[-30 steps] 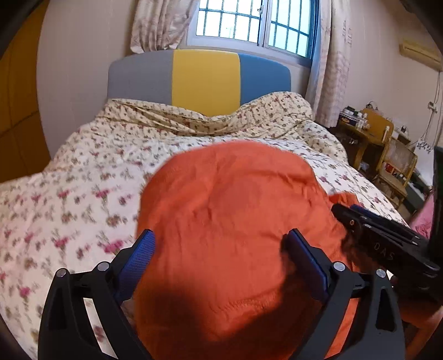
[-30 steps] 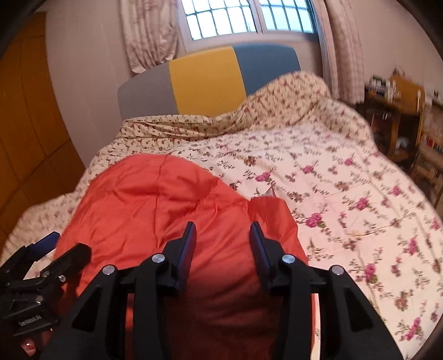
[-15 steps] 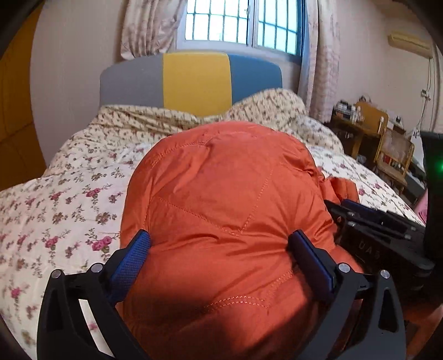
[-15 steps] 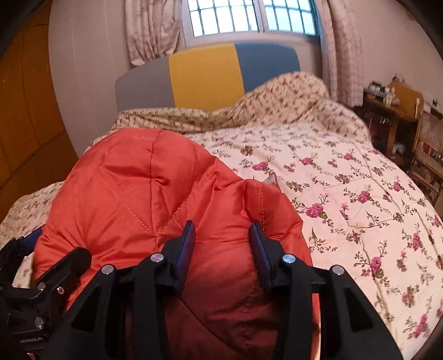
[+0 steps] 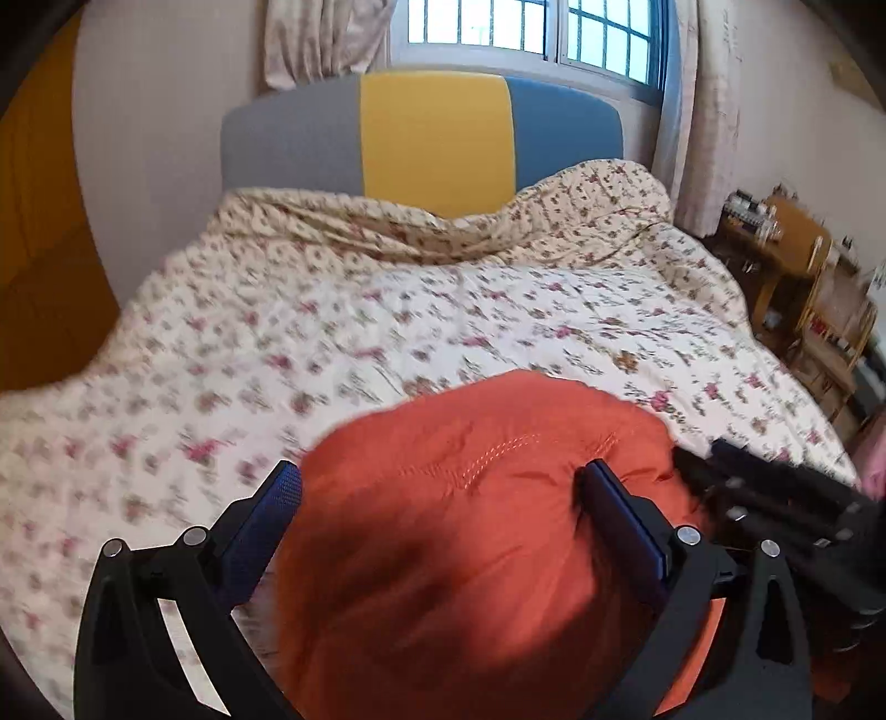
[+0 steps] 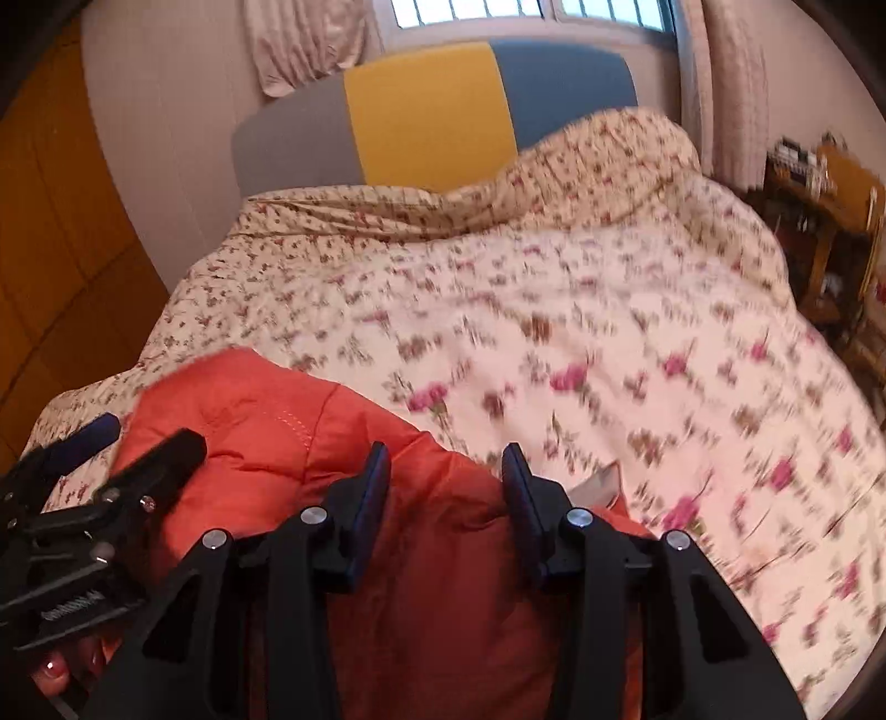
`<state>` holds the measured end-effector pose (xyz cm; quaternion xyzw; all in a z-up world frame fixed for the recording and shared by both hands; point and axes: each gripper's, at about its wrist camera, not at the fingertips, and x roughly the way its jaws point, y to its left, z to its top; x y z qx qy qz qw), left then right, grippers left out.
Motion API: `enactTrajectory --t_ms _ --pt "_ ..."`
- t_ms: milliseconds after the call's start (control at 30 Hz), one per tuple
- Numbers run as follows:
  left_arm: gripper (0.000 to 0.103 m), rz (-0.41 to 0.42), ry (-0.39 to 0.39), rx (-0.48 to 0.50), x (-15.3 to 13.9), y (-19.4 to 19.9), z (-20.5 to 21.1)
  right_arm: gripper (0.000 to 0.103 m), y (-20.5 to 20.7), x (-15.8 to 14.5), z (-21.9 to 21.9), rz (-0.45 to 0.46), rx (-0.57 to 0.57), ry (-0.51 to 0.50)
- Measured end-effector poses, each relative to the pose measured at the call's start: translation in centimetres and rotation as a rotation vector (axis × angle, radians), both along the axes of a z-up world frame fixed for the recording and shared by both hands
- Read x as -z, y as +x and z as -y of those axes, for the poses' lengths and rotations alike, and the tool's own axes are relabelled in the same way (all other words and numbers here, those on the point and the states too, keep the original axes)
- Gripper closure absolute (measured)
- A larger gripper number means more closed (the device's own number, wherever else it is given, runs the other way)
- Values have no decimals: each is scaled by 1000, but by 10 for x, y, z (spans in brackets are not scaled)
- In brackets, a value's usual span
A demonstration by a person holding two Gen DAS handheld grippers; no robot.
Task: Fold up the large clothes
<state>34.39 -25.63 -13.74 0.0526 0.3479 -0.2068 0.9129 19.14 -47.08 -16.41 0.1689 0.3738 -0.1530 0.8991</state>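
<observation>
Two hand-held grippers share one bundle: we see an orange quilted jacket (image 5: pixel 487 531) bunched at the bottom centre of both wrist views, above a bed with a floral quilt (image 5: pixel 387 332) that fills the middle of each frame. In the left wrist view, the left gripper (image 5: pixel 440 487) stands wide, its blue pads pressed into either side of a thick puffed mound of the jacket, so we judge it is gripping that bulk. In the right wrist view, the right gripper (image 6: pixel 446 482) is set narrower, its pads closed on a thinner fold of the same jacket, lower centre. A striped grey, yellow and blue headboard (image 5: pixel 432 133) sits at the upper centre, below a barred window (image 5: pixel 531 27). Wooden furniture (image 5: pixel 797 271) stands at the right edge. We judge the jacket to be light, soft and springy, with a slick shell that may slide between pads and puff back out of any crease. We would take hold at stitched seams or hems, where the filling is thinnest. The quilt is blurred.
</observation>
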Motion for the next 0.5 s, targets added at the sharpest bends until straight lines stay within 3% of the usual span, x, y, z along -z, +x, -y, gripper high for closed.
enactTrajectory --t_ms 200,500 --pt "3 15 30 -24 17 0 13 61 13 20 6 -46 14 3" --pt "3 -50 30 -18 37 17 16 61 24 39 10 -68 35 21"
